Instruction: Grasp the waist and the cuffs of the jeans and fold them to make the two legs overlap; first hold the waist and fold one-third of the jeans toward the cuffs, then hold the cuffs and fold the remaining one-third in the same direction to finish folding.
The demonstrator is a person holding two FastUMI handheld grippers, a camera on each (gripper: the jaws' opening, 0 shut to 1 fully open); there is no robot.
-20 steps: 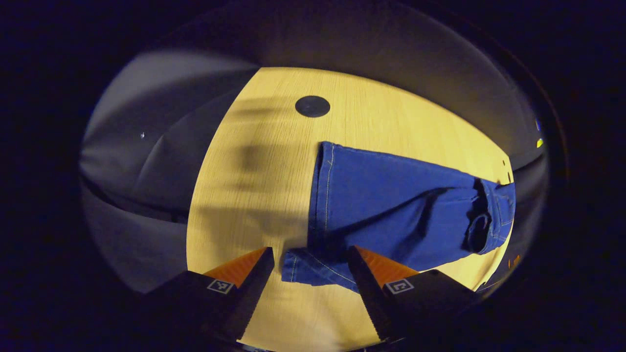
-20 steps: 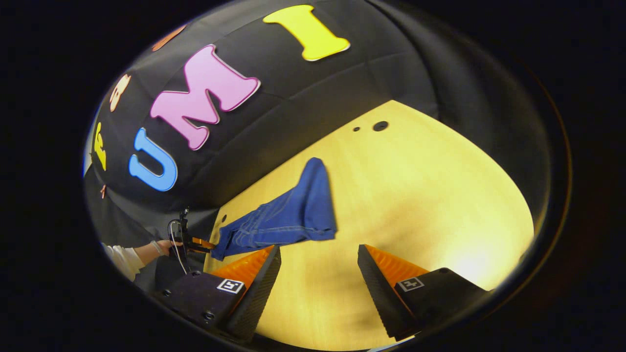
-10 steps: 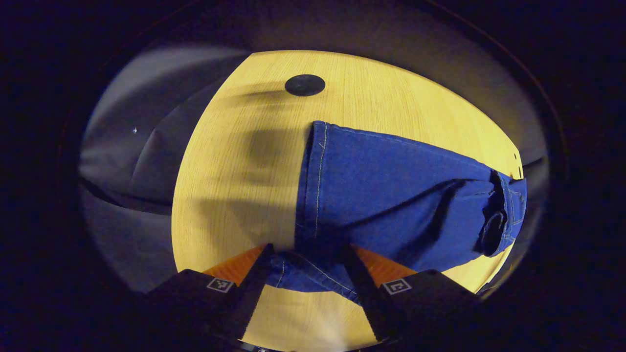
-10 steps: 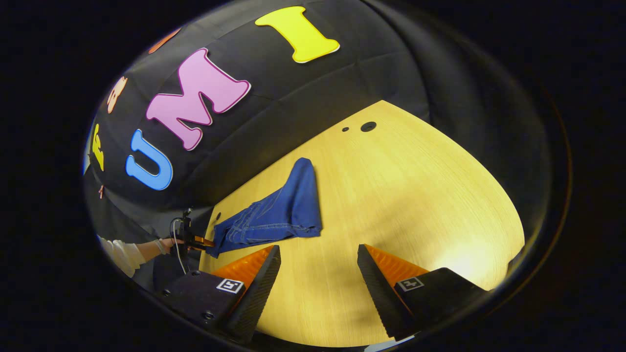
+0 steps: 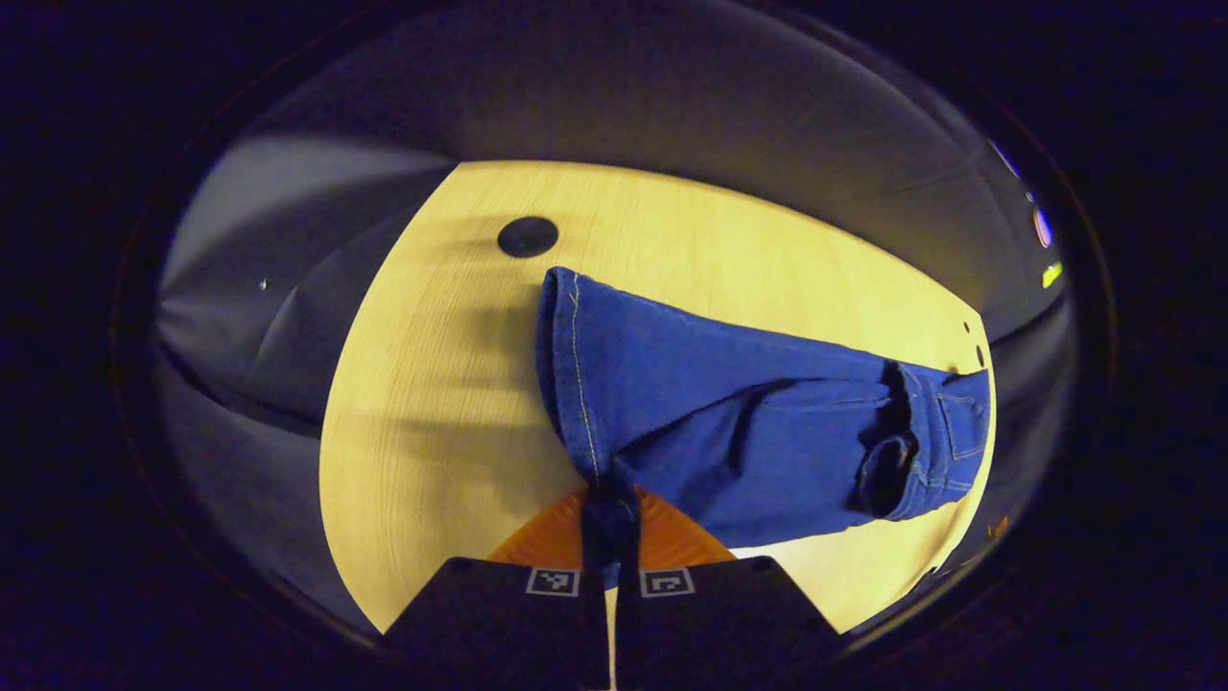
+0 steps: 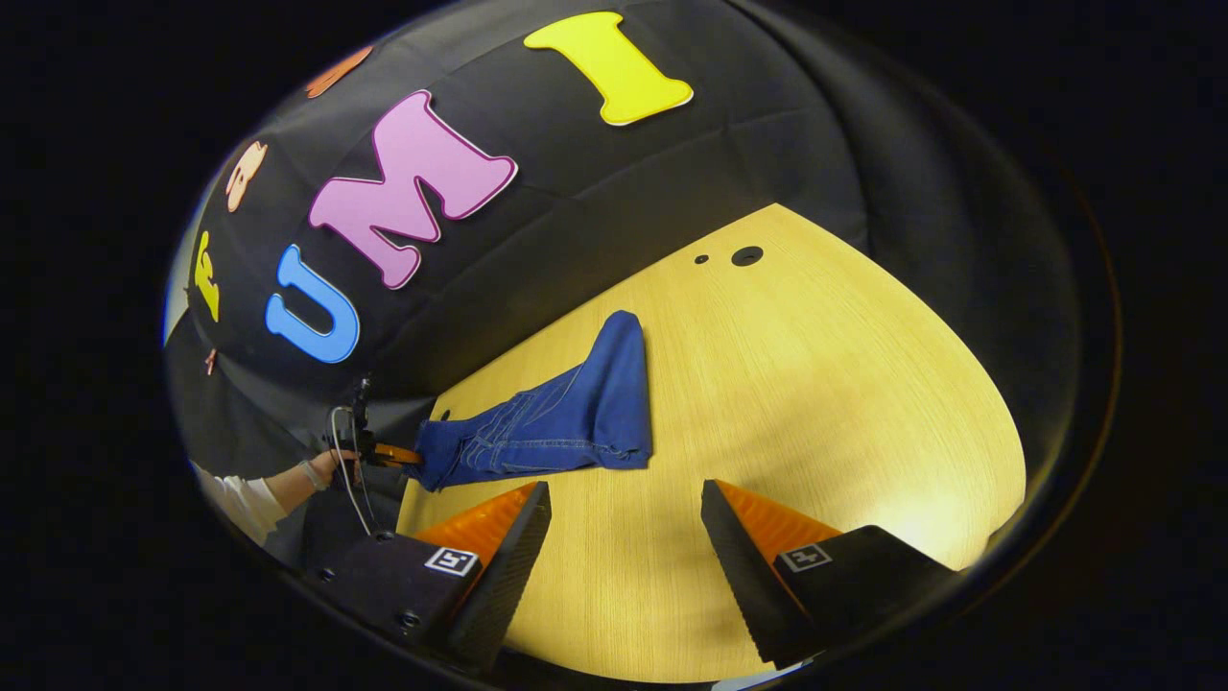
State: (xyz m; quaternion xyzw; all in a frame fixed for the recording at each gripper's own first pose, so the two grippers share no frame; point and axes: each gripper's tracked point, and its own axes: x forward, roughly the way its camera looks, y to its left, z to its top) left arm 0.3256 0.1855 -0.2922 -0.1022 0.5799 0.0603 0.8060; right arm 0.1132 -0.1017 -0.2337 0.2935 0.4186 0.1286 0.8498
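The surface [image 6: 815,384] lies bare and open ahead of the right gripper [image 6: 624,537], whose fingers stand wide apart above it, nothing between them. The one bulky obstacle is the jeans [image 6: 566,422], lying toward the surface's left edge in the right gripper view, with the left gripper [image 6: 389,453] at that edge pinching the cloth. Two small dark round marks [image 6: 746,255] sit flat near the far corner. The booth's cloth wall [image 6: 595,202] closes off the far edge.
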